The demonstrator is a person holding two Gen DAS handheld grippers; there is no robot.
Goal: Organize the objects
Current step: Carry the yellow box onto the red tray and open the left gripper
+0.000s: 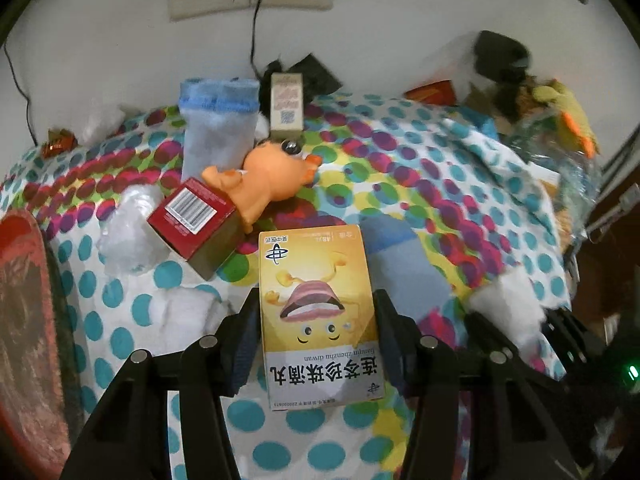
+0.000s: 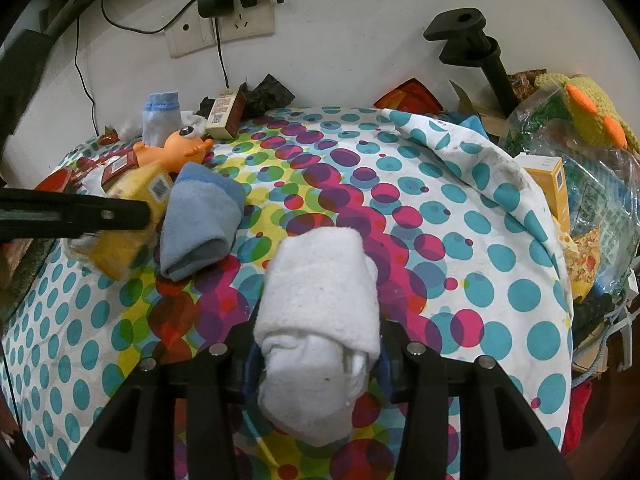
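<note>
— While sorting a heap this mixed, why take the yellow medicine box by its long sides?
— Probably because flat card walls give the pads something firm to press. Left gripper clamped on it, jaws drawn in only as far as the box's width, printed face up and reading upside down in the left wrist view.
— Clear of the tabletop?
— Looks lifted; seen from the right wrist, tilted above the dotted cloth, just beside the rolled blue sock.
— And the other side?
— Right gripper clamped on the rolled white sock, jaws partly apart, soft roll bulging between them. Held near its open end, perhaps so the roll stays together.
— Everything else?
— Piled toward the back left corner: orange duck toy, red carton, second blue sock standing by a small brown box. Likely a gathering spot, judging by the cluster.
</note>
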